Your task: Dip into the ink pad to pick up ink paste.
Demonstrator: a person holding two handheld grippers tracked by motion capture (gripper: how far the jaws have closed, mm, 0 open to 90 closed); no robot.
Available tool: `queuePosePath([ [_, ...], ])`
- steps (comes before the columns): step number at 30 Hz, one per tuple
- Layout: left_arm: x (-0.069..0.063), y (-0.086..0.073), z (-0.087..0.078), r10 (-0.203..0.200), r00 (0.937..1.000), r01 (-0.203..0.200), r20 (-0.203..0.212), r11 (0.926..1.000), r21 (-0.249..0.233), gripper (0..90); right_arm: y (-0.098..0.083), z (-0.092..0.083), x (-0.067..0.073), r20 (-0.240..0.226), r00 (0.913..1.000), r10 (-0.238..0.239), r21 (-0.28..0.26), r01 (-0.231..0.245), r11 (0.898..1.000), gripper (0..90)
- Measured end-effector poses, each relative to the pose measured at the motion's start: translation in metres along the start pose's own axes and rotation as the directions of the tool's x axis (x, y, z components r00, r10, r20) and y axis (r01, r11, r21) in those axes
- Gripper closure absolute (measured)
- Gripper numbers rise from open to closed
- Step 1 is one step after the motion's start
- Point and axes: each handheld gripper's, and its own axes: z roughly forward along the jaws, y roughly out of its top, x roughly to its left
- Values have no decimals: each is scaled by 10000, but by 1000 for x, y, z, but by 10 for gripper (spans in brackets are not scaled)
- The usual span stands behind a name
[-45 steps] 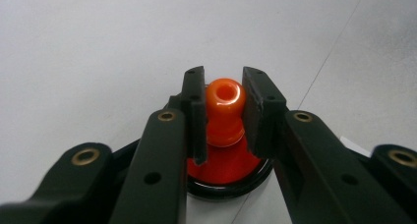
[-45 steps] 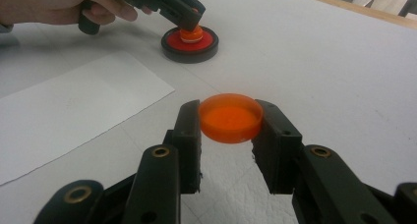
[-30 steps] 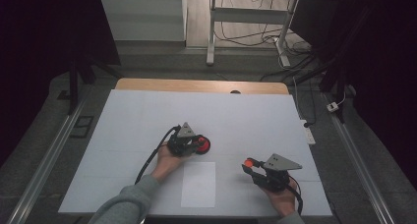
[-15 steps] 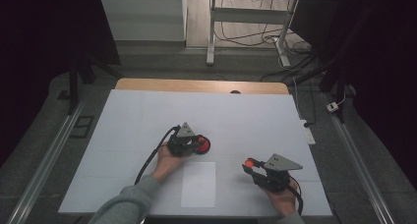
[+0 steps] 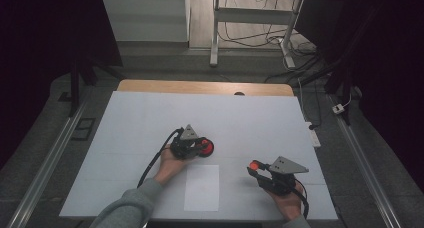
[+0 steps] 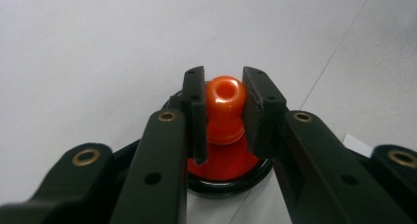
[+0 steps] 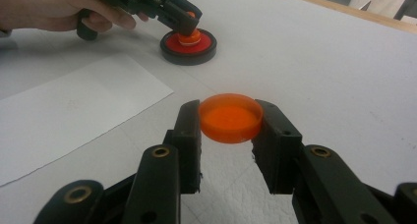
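Near the middle of the white table (image 5: 150, 118), my left gripper (image 6: 223, 111) is pinching the orange ball-topped knob (image 6: 225, 94) that is standing upright on a red disc in a black ring base (image 7: 188, 46); the pads are pressing on either side of the ball, so I am holding that stack steady by its top. My right gripper (image 7: 228, 123) is clamping a flat orange disc (image 7: 229, 117) by its edge, keeping it level and, I judge, just clear of the table surface.

What matters for the next move is direction — from the right gripper's own camera the base is sitting ahead and to the left, well apart from the orange disc. In the high view it is lying to the left and slightly farther up the table from my right hand (image 5: 285, 200), with a white paper sheet (image 5: 202, 187) lying flat between the two hands on the near side.

I am judging that the disc belongs on that stack — but the left gripper is occupying the knob, so I am expecting it to let go first.
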Motion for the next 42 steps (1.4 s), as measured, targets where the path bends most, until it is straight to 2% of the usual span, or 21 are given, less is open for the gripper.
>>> queuePosePath([
  [2,1,0,-2,-20,10000,20,26,9999,-125,730,0,-1,-1,3,10000,8,-64,-8,10000,642],
  [4,3,4,-10,-92,10000,93,16,9990,-444,730,0,-1,-2,24,10000,35,-87,-35,10000,643],
  [7,6,10,-22,-397,9990,416,212,9943,-981,730,0,-2,-3,31,10000,30,-110,-30,9999,642],
  [13,7,14,-36,-466,9976,536,515,9881,-1443,729,0,-2,-2,49,10000,28,-156,-27,9999,642],
  [27,9,16,-66,-523,9946,677,892,9814,-1796,729,-1,-1,-4,78,10000,52,-92,-52,9999,642],
  [34,3,20,-76,-410,9917,634,1216,9805,-1858,728,-2,-1,-4,89,9999,50,-71,-49,10000,642],
  [39,-1,23,-81,-406,9849,735,1682,9781,-1945,728,-1,0,-5,103,9999,29,1,-30,10000,642],
  [42,-5,25,-83,-328,9831,681,1802,9788,-1932,728,-1,0,-5,77,10000,26,21,-26,10000,642],
])
